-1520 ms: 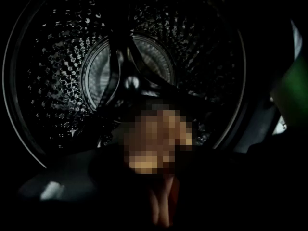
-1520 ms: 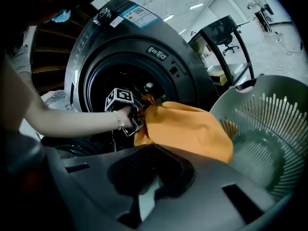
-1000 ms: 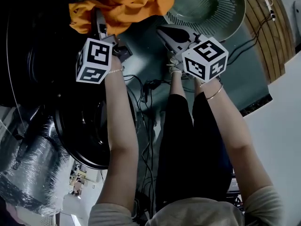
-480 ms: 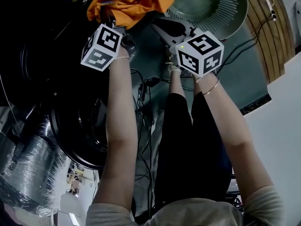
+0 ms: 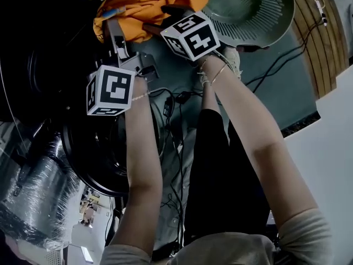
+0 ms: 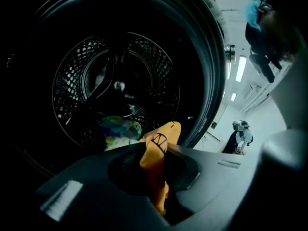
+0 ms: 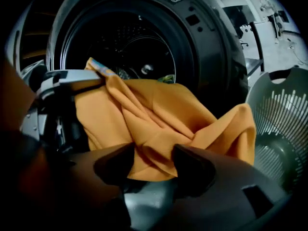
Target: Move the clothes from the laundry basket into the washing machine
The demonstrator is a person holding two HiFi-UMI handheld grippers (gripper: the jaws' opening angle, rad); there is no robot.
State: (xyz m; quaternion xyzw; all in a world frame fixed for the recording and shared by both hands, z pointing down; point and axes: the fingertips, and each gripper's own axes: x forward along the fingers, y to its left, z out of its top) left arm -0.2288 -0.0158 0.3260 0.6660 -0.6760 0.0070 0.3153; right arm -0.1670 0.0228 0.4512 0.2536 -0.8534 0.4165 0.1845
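An orange garment (image 5: 149, 4) hangs bunched in front of the washing machine's dark drum opening (image 7: 130, 47). My left gripper (image 5: 112, 25) is shut on one edge of it. Its jaws have just been closing, and a strip of orange cloth (image 6: 156, 162) is pinched between them. In the left gripper view a colourful garment (image 6: 118, 129) lies inside the drum (image 6: 86, 81). My right gripper (image 5: 161, 16) has just been opening. Its jaws stand wide in the right gripper view, with a loose fold of the orange garment (image 7: 159, 124) between them. The grey laundry basket (image 5: 259, 15) lies to the right.
The round washer door (image 5: 99, 159) hangs open at the lower left, below my left arm. Black cables (image 5: 171, 109) trail over the floor by the person's legs. The basket's slatted wall (image 7: 281, 124) is close on the right in the right gripper view. A wooden strip (image 5: 325, 43) runs along the far right.
My right gripper has swung left from the basket side onto the orange garment, and its jaws have opened. My left gripper has drawn back a little with the cloth in it.
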